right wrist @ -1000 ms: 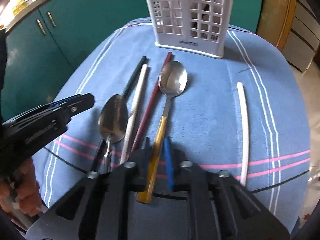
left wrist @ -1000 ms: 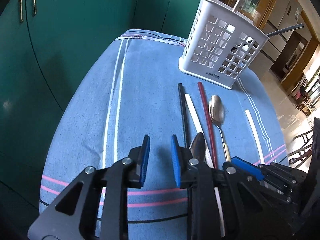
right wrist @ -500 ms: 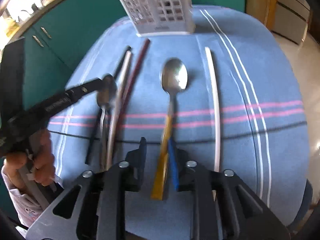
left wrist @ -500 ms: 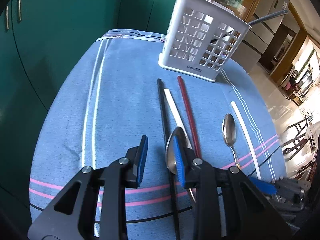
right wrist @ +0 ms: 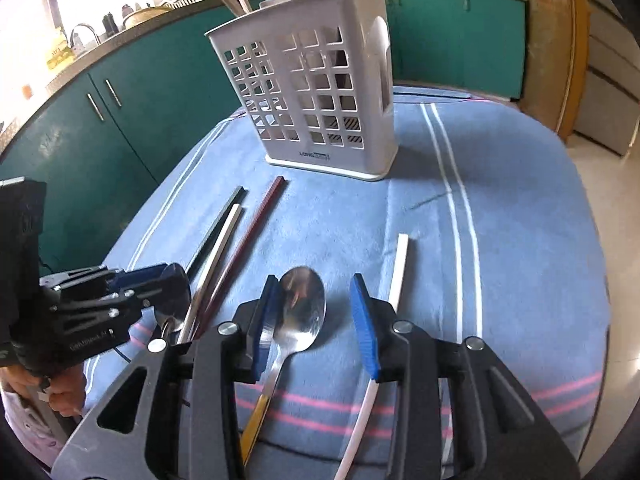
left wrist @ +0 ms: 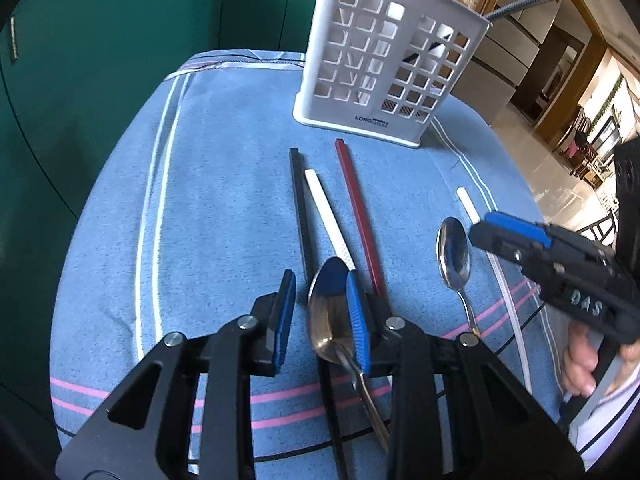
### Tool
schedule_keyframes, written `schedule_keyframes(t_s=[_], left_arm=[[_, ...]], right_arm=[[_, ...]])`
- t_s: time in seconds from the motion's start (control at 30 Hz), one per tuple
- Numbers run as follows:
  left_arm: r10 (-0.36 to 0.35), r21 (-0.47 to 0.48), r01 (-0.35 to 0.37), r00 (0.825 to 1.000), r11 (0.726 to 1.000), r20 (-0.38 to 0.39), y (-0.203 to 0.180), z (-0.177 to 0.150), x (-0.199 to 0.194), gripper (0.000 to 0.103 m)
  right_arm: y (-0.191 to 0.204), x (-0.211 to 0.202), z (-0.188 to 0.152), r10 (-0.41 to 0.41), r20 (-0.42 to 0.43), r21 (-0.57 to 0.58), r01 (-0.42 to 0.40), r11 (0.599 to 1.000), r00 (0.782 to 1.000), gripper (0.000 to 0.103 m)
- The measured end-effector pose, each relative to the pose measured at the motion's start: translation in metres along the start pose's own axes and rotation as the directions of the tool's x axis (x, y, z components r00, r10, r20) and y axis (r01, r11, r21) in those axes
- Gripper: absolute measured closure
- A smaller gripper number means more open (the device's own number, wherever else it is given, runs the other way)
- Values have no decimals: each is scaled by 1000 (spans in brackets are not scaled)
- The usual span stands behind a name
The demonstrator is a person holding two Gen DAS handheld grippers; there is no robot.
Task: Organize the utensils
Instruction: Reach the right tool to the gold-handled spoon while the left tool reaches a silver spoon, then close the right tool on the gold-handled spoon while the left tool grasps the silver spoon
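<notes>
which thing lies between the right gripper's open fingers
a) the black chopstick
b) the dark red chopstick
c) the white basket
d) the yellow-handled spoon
d: in the right wrist view the yellow-handled spoon lies between the right gripper's spread fingers, on the cloth.

White slotted holder [left wrist: 390, 68] stands upright at far end of tabletop, a few sticks poking out its top. In front, three chopsticks lie nearly parallel: black [left wrist: 299, 204], white [left wrist: 326, 214], dark red [left wrist: 358, 208]. A second white chopstick [right wrist: 401, 264] lies apart, on the right. Steel spoon [left wrist: 330, 316] rests bowl-forward by the three chopsticks. Yellow-handled spoon [right wrist: 300, 312] lies between red and lone white chopstick.
</notes>
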State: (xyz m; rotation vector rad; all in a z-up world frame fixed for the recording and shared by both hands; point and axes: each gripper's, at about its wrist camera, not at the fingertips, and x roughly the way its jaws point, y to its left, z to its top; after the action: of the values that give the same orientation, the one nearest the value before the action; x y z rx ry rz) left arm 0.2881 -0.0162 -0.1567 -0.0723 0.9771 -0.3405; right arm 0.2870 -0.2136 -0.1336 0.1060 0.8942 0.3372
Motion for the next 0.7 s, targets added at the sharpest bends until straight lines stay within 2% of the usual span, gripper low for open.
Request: schedule_keyframes(t_s=[0.07,0.2,0.3,0.33,0.37,0.47,0.57,0.63,0.7], left_arm=[[-4,2,4,1000,1000,-7,-2,1,3,80],[18,-2,-18,1000,1000,-6,-3,2,5,89],[19,-7,-19,1000,1000,-2,0,2,3,91],[19,-7,-19,1000,1000,2,0,3,2,91],[18,-8,-18,1000,1000,4,0,2,2,91],[18,-6,-18,1000,1000,13,-1,3,-2,91],[19,-2,-19,1000,1000,21,-1,3,-3,90],[16,-1,-16,1000,1000,22,0,3,-4,86],[17,2,-17,1000,1000,19,1,2,-3,82]], right_arm=[[-1,4,4,0,-8,-8,0,1000,1000,66],[0,14,12,62,-23,-21,-63,998,998,64],[2,24,15,82,-58,-14,-83,996,995,66],[2,24,14,94,-66,-12,-95,995,993,71],[3,25,13,104,-72,-9,-104,994,992,86],[4,22,11,100,-72,-14,-102,995,992,94],[2,17,7,90,-63,-10,-91,996,994,94],[-2,13,6,92,-65,-5,-92,996,994,93],[-7,11,5,107,-71,0,-107,994,992,82]])
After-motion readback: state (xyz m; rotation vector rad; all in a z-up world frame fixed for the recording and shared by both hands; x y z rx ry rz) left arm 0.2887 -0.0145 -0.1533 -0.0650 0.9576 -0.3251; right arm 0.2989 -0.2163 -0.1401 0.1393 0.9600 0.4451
